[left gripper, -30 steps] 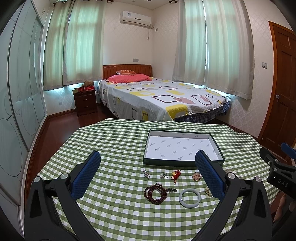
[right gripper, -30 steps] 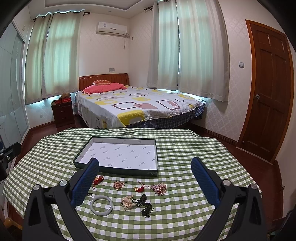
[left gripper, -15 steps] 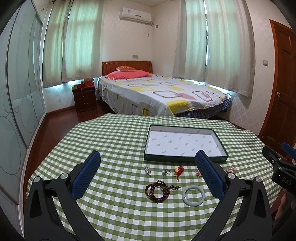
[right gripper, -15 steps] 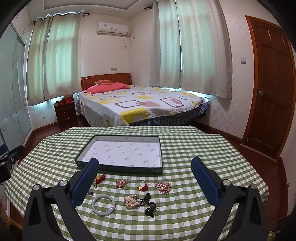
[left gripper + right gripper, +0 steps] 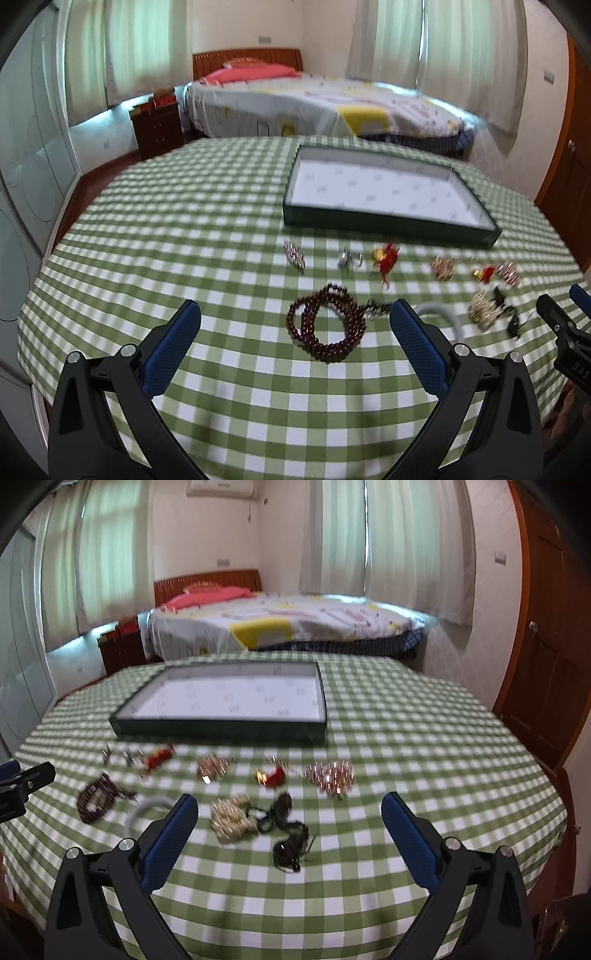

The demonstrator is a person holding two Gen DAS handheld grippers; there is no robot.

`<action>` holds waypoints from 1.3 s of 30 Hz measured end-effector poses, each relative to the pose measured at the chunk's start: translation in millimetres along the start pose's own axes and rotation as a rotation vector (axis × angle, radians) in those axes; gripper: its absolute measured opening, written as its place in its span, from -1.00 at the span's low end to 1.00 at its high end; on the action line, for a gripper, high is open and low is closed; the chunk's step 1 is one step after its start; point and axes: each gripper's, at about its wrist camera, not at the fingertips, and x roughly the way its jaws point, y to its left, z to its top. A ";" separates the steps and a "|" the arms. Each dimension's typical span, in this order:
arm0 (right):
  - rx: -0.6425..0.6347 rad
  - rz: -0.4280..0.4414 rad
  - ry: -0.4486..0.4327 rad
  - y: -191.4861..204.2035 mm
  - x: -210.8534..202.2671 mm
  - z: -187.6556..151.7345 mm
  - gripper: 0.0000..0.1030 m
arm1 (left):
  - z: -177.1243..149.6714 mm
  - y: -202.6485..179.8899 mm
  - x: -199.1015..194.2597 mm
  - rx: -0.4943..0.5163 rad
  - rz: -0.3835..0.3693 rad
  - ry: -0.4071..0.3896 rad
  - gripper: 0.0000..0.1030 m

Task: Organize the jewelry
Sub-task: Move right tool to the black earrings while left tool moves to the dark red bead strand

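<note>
both wrist views sit low over the near edge of the checked counter, facing across it toward the bed. the tray is the landmark: the left view looks from its near left, the right view from its near right. both share the tray, the jewelry row before it, and the bed behind.

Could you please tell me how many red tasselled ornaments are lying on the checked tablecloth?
2. One red tasselled ornament lies just in front of the dark green tray, near its middle; the other sits further right, beside a pink sparkly brooch. Blur could hide smaller ones.
</note>
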 end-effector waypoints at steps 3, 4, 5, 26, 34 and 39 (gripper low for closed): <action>0.005 0.010 0.041 -3.4 10.7 -7.3 0.89 | -6.1 -3.6 21.3 0.008 -0.002 0.044 0.94; 0.007 0.013 0.049 -3.7 13.3 -9.6 0.89 | -8.2 -4.5 29.4 0.011 -0.003 0.063 0.94; 0.008 0.014 0.056 -3.7 16.1 -10.7 0.89 | -8.6 -5.0 34.6 0.012 -0.002 0.078 0.94; 0.047 0.036 0.157 -12.8 50.8 -22.8 0.04 | -5.8 -6.4 91.4 0.016 0.000 0.144 0.94; 0.062 0.020 0.161 -22.4 48.1 -23.9 -0.31 | -8.9 -7.0 86.9 0.026 -0.018 0.142 0.94; 0.047 0.015 0.163 -20.8 47.7 -24.4 -0.31 | -12.9 -10.4 84.9 0.041 -0.021 0.134 0.94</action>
